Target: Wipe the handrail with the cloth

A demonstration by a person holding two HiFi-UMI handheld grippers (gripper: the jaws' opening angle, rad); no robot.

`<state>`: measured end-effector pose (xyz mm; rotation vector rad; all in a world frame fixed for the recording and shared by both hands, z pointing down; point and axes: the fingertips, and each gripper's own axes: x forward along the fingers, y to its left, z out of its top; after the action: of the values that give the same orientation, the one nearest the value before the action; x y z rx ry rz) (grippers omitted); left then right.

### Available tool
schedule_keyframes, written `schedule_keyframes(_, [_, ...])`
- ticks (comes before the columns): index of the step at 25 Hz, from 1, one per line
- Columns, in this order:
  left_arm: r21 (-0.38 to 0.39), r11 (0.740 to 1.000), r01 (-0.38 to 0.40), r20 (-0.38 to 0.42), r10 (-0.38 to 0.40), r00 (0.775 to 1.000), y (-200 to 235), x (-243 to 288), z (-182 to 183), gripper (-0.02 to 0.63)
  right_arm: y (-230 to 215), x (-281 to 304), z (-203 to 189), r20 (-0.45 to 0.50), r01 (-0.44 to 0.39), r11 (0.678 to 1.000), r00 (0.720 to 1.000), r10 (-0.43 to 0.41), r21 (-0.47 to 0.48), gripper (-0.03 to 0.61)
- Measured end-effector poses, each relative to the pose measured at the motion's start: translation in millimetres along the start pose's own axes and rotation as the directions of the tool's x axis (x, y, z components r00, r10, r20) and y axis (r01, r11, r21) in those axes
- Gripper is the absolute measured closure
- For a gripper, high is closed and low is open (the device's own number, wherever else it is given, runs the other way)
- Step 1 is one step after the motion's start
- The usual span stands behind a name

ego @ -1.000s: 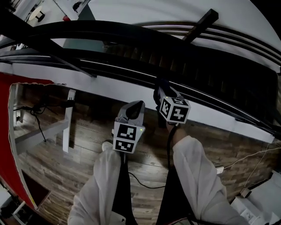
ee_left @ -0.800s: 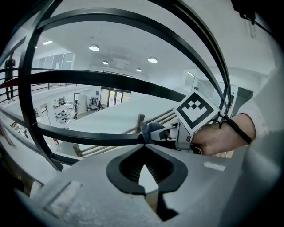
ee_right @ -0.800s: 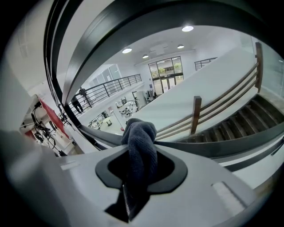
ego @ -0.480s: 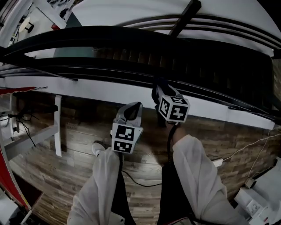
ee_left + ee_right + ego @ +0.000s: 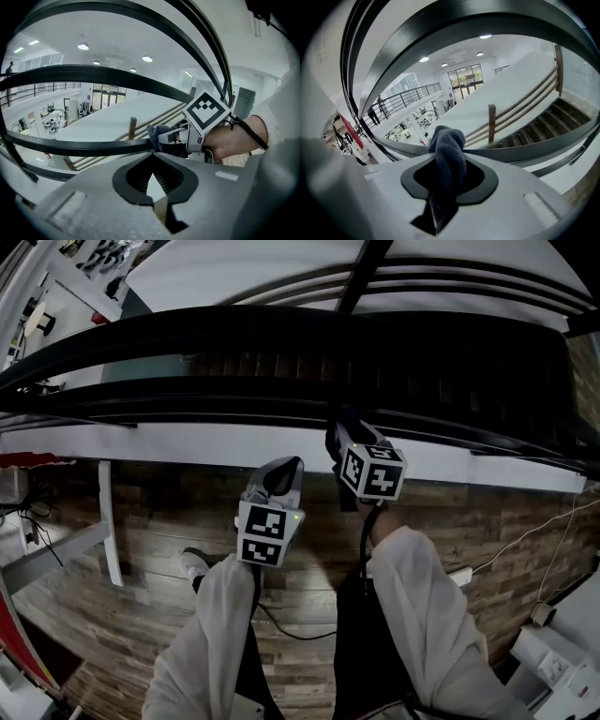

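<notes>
While the left gripper [image 5: 278,476] hangs idle just short of the handrail [image 5: 187,329], jaws together on nothing, the right gripper [image 5: 345,435] is clamped on the cloth [image 5: 448,149], whose bunched end rests against the rail. The wiping step appears to be in hand. The next stroke calls for steady contact pressure along the rail and a firm grip.

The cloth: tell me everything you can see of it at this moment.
The cloth is dark blue-grey with a ribbed, towel-like weave. It is bunched and twisted into a thick roll, clamped between the jaws of the right gripper, with its rounded end sticking out in front. That end lies against the dark handrail. The left gripper view shows the same bunch against the rail, just ahead of the right gripper.
</notes>
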<state>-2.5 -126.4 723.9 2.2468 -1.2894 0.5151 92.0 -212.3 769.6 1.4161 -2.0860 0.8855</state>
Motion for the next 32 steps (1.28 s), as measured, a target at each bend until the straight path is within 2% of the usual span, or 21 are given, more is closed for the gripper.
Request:
schedule_keyframes(6, [0.019,1.000,0.023,-0.003,-0.023,1.000,-39.9,30.6,2.8,0.612,-45.5,-15.7,0.6,0.014,0.003,1.000,1.000,-0.003,-0.014,0.486])
schedule_keyframes(16, [0.078,0.994,0.078,-0.012,-0.077,0.997,-105.1,72.3,15.6,0.612,-117.5,-51.7,2.0,0.060,0.039,0.999,0.997,-0.040,0.015,0.486])
schedule_keyframes(22, [0.124,0.982,0.140,-0.035,-0.137,0.990,-161.3,107.1,22.3,0.612,-181.4,-74.6,3.5,0.082,0.066,0.995,0.994,-0.072,0.075,0.486])
schedule_keyframes(32, [0.170,0.963,0.210,-0.069,-0.201,0.977,-237.6,157.7,28.8,0.612,-265.3,-102.6,2.6,0.108,0.098,0.989,0.988,-0.110,0.108,0.486])
